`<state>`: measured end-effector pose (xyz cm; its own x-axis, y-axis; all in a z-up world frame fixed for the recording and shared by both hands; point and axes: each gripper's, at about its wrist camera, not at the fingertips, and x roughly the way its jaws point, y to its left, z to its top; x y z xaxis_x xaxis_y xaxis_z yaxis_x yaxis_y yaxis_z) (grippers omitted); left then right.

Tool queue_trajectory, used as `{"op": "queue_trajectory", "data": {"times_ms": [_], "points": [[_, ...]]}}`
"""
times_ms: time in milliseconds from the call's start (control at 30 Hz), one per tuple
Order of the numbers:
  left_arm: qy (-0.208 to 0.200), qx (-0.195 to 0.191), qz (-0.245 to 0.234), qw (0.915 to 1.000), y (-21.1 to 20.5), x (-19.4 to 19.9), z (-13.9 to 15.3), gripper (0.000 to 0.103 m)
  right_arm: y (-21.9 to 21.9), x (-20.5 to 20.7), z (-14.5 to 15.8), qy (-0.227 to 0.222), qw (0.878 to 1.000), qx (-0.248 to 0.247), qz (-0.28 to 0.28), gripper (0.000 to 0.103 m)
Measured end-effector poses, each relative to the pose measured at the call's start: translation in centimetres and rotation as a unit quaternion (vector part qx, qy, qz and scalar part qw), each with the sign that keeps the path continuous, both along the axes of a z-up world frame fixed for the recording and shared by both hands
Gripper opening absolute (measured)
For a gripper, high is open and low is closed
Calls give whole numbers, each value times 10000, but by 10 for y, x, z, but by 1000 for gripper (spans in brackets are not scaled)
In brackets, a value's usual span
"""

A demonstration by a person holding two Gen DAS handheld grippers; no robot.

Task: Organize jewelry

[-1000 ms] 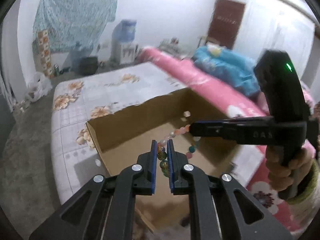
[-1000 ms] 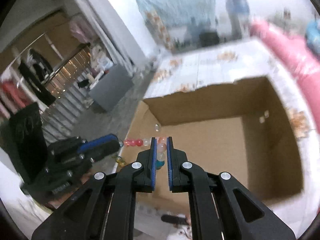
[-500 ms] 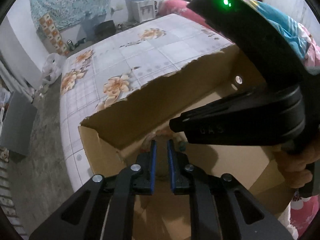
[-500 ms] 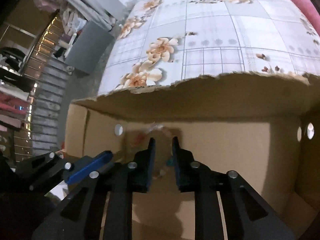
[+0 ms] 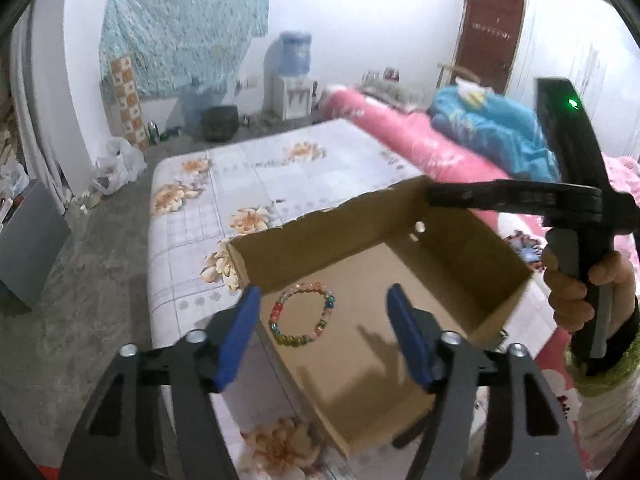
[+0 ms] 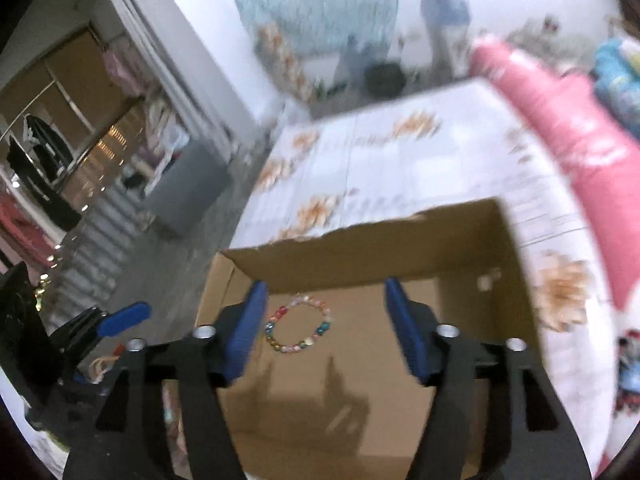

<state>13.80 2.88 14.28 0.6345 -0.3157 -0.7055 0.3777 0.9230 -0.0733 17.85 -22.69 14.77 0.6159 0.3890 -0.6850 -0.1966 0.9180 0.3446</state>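
bracelet (image 5: 302, 315): a closed ring of small round beads, pink, red, green, yellow and teal, lying flat and open on the floor of the box (image 5: 472, 240).
where in the box: near the left wall and towards the far wall, by the far-left corner; the rest of the floor is bare cardboard.
box on the bed (image 5: 256, 176): it sits at the bed's near edge, open-topped, with a ragged far rim.
how it will handle: light by the look of it, and limp as a whole, since the strand should sag and swing once lifted. Each bead looks hard, smooth and likely slippery. The cord is probably the weak part, so a hard tug could break it.
where to hold: across the strand, with a bead or two between the pads, on the near arc of the ring. A pinch on one bead alone may let it squirt out.
left tongs (image 5: 323, 339): jaws have just been opening and stand wide apart, nothing between the pads. In the left wrist view the bracelet lies below and beyond the tips, closer to the left pad, apart from both.
right tongs (image 6: 325, 335): jaws likewise have just been opening and stand wide apart, empty. In the right wrist view the bracelet lies beyond the tips, just beside the left pad, not touching.
hand (image 5: 576, 288): it grips the right tongs' handle over the box's right side.
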Motion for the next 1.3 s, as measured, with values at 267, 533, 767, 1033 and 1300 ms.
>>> {"op": "queue_trajectory", "data": {"times_ms": [267, 533, 767, 1033, 1300], "points": [[-320, 70, 436, 9985, -3, -68, -4, 77, -9, -92, 21, -960, 9905, -768, -611, 95], [-408, -216, 507, 9976, -33, -114, -32, 83, -13, -128, -18, -784, 9778, -1700, -942, 95], [-32, -527, 447, 9976, -67, -147, -69, 90, -19, -151, -42, -1094, 9486, -2679, -1283, 95], [93, -881, 47, 9961, -81, -170, -68, 97, -47, -170, -47, -1328, 9571, -2120, -1463, 95], [353, -983, 58, 9945, -83, -162, -73, 97, -62, -175, -51, -1420, 9605, -1821, -1551, 95]]}}
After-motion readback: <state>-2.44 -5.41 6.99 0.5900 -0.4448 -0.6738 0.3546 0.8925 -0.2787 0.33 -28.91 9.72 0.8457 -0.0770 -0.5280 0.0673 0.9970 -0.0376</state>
